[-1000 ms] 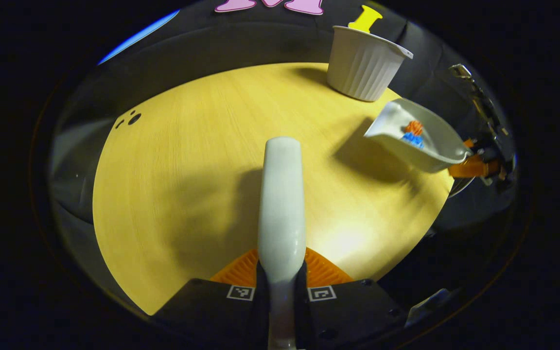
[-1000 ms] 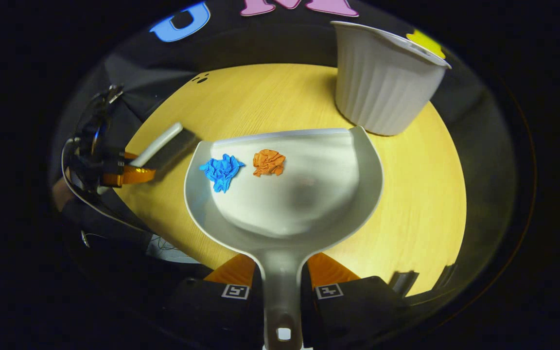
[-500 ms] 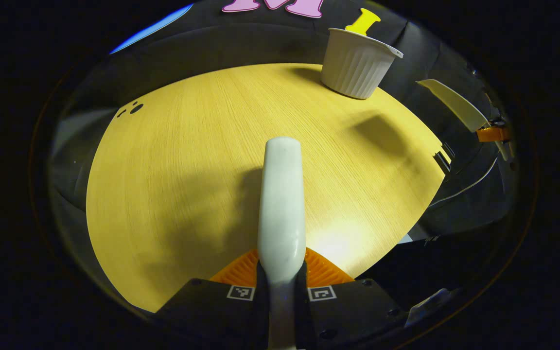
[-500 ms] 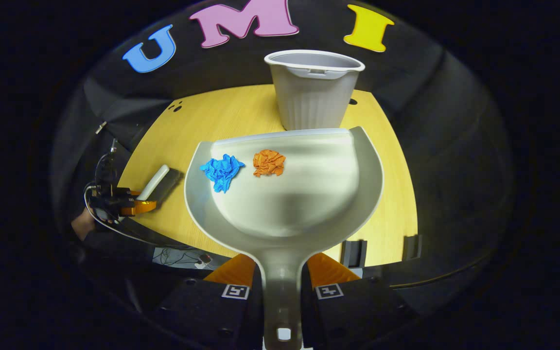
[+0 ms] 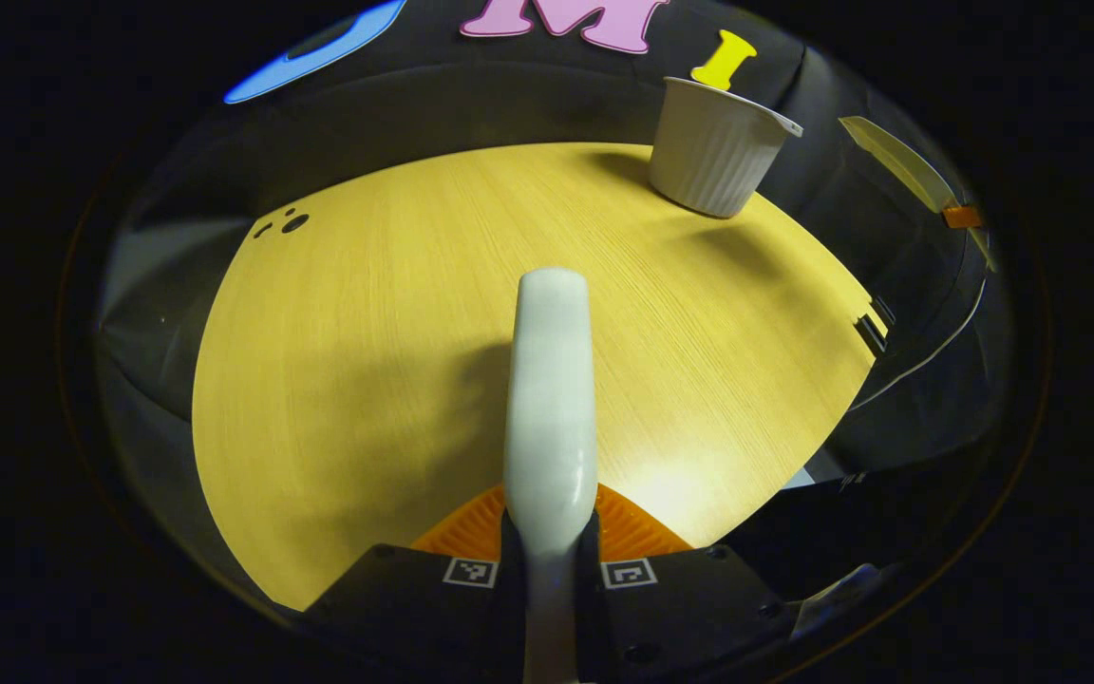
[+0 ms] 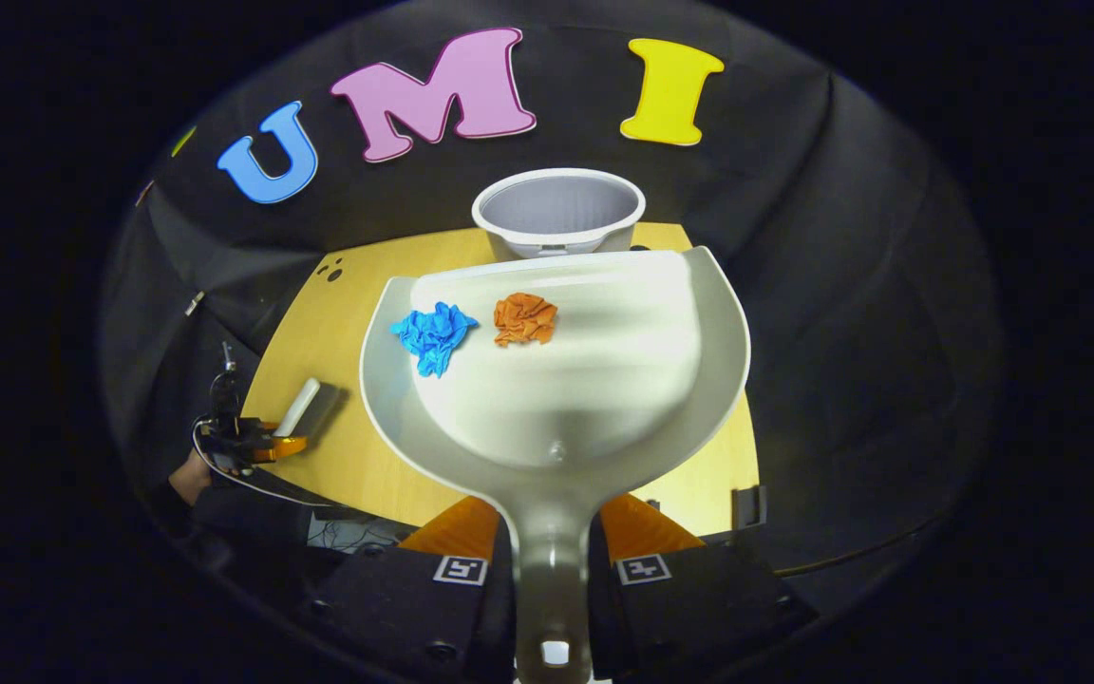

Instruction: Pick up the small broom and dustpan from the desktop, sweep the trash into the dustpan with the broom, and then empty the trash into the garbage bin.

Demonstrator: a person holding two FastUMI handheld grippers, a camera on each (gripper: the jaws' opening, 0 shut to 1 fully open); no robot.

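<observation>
While the left gripper (image 5: 548,532) clamps the broom (image 5: 550,399), the right gripper (image 6: 547,541) clamps the dustpan (image 6: 604,380) above the desk's (image 5: 367,332) far-edge bin (image 6: 558,211).

Left tongs (image 5: 549,532): both fingers closed on the broom handle (image 5: 550,399), which projects forward. Right tongs (image 6: 552,551): both fingers closed on the dustpan handle (image 6: 550,560), the pan extending ahead.
</observation>
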